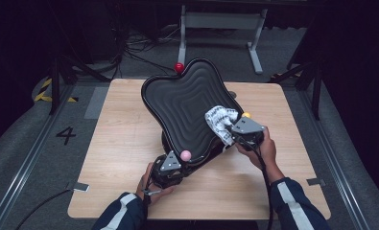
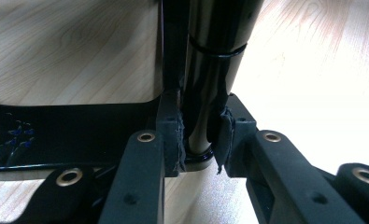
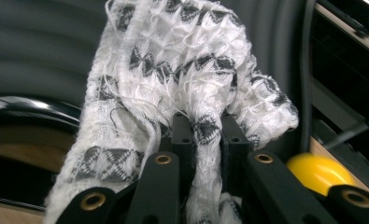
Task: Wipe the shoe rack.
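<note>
Tray [image 1: 182,103] sits propped at a tilt on the wooden table [image 1: 115,143], left gripper [image 1: 170,167] clamped on its near rim to steady it while right gripper [image 1: 237,129] pinches a checkered cloth [image 1: 219,122] against its ribbed face, for wiping I'd guess.

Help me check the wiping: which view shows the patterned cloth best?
The right gripper view: the white-and-grey cloth is close up, pinched between the right gripper's jaws against the black ridged tray. The high view shows it small, bunched on the tilted tray near its right edge. The left gripper view looks at the tray's edge instead.
</note>
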The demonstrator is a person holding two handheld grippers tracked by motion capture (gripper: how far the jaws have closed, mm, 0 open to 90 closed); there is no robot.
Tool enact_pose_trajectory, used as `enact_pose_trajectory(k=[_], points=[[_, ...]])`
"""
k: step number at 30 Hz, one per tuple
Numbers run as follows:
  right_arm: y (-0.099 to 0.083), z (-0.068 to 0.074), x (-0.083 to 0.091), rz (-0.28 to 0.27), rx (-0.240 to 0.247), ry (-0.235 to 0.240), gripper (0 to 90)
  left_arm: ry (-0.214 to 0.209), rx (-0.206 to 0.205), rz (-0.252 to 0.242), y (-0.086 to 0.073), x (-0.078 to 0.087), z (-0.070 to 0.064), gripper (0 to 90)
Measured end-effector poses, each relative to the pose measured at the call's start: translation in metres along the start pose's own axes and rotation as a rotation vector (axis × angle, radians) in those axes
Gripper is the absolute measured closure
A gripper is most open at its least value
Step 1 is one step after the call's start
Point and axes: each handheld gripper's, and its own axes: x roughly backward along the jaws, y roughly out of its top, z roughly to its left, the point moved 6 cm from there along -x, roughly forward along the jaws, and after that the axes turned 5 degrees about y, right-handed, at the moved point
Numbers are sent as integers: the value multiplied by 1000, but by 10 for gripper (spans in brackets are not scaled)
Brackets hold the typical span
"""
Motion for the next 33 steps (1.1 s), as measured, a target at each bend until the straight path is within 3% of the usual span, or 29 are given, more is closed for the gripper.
enact_pose_trajectory(k=[3, 9, 15, 19, 24, 26, 33], points=[[12, 13, -4, -16, 32, 24, 804, 3, 1, -5, 0, 0, -1, 736], [36, 49, -7, -62, 86, 120, 803, 3, 1, -4, 0, 0, 0, 736], [51, 78, -7, -106, 107, 206, 802, 20, 3, -5, 0, 0, -1, 737], [58, 91, -7, -119, 137, 215, 803, 29, -8, -8, 0, -1, -1, 737], [59, 93, -7, -116, 161, 208, 802, 35, -11, -9, 1, -1, -1, 737], [58, 89, -8, -127, 146, 227, 801, 39, -11, -12, 1, -1, -1, 737], [47, 57, -12, -111, 87, 150, 801, 33, -15, -4, 0, 0, -1, 737]])
